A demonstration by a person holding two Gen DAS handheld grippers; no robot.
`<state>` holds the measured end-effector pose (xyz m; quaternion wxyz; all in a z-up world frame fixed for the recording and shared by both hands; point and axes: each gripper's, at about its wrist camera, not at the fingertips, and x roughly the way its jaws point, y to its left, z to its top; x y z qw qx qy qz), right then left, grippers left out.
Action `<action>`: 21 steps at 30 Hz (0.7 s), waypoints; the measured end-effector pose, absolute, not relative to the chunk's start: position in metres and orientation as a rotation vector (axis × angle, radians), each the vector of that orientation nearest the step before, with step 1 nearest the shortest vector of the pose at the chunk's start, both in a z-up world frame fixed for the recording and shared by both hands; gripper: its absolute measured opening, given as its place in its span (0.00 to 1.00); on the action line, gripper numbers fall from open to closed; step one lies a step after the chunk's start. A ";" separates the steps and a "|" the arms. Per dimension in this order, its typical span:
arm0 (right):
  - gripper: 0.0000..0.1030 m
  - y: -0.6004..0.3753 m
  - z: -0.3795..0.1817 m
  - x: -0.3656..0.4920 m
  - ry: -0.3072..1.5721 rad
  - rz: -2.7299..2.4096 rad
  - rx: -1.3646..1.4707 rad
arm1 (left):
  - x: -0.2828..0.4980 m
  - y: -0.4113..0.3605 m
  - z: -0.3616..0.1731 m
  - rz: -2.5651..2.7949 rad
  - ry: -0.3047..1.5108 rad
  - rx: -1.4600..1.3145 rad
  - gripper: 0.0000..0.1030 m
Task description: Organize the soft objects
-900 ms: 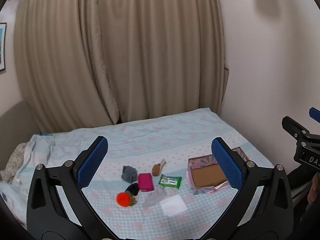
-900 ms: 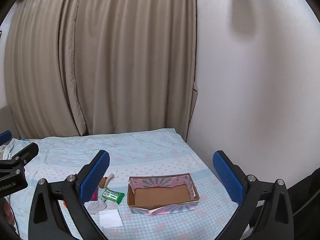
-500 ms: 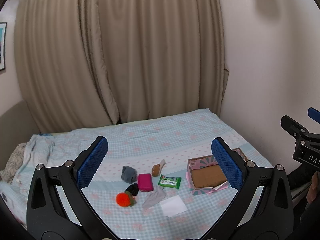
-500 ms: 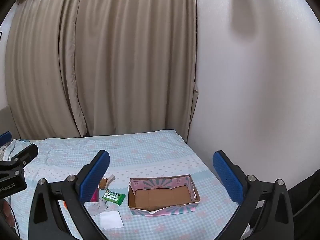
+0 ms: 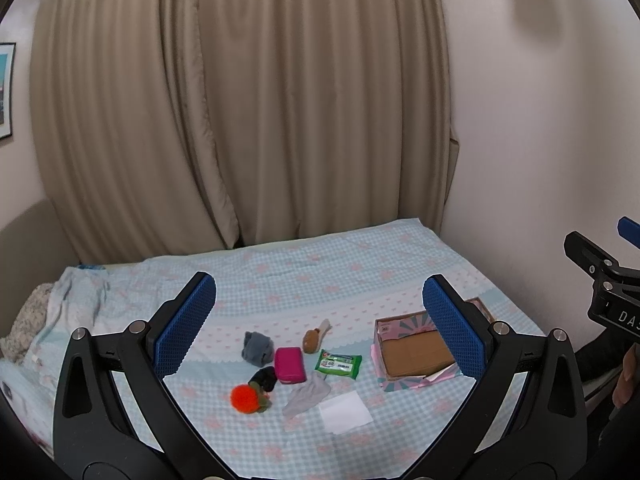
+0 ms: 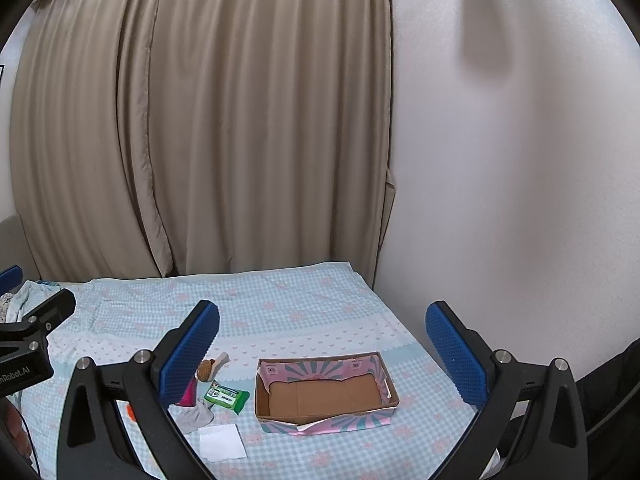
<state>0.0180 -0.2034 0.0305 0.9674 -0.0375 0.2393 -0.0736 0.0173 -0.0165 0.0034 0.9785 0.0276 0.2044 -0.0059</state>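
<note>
Bed (image 5: 360,272) holds one box (image 6: 326,392), eight small soft items; both grippers' fingers spread wide, empty.

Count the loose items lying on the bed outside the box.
8, clustered left of the box: grey sock, pink pouch, brown toy, wipes pack, black item, orange pompom, grey cloth, white sheet.

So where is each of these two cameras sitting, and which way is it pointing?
Left wrist view: rides on the left gripper, looking down its open blue fingers at small items on the bed; the right gripper and a hand show at the right edge.
Right wrist view: rides on the right gripper, open, facing the cardboard box; the left gripper shows at the left edge.
Shared: bed, box, green wipes pack, white square, curtain.
</note>
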 end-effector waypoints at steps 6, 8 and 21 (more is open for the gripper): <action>1.00 -0.206 0.028 0.015 0.497 -0.137 0.007 | 0.015 -0.019 0.004 -0.017 0.407 0.061 1.00; 1.00 -0.207 0.027 0.014 0.504 -0.133 0.031 | 0.015 -0.018 0.004 -0.019 0.408 0.059 1.00; 1.00 -0.204 0.021 0.011 0.478 -0.154 -0.086 | 0.015 -0.020 0.007 -0.020 0.416 0.055 1.00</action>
